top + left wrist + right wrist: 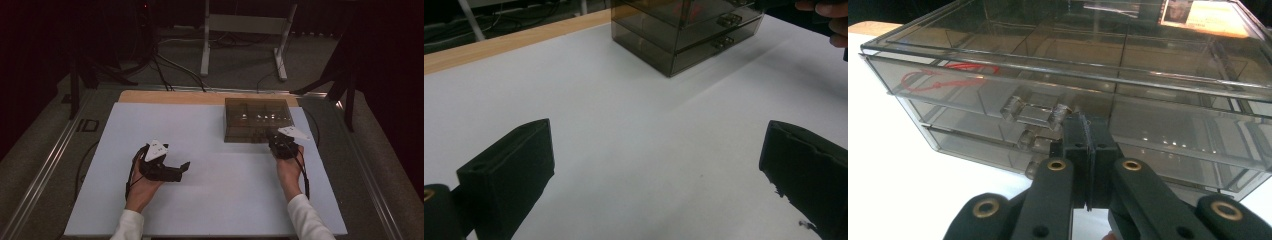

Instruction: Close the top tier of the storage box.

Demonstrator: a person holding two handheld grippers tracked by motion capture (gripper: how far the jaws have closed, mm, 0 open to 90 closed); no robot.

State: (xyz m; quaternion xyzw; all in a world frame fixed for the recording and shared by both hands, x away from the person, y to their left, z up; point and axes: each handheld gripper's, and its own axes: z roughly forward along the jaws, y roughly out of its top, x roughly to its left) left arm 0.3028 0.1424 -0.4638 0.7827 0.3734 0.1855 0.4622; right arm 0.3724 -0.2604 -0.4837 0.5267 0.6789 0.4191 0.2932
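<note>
- Where the white mat (210,200) runs toward its left edge, bare surface lies all round the left gripper (176,169); its jaws stand spread wide, nothing between them, tips aimed right across the mat.
- Left gripper view: both jaws are cut off by the bottom frame edge; open mat stretches ahead to the drawer box (684,35), well apart.
- Mid-mat between the two hands is free, no clutter.
- Drawer box (257,120) sits at the mat's far right, its back near the wooden strip (170,97), right side close to the mat's right edge.
- Right gripper (274,136) is at the box's front face; jaws pressed together, nothing seen between them.
- Right gripper view: tips (1087,131) sit just beside the top drawer's handle (1035,112); whether they touch it is unclear.
- Box contents hard to read through smoky walls; red marking (943,75) blurred; lower drawers partly hidden behind the jaws.
</note>
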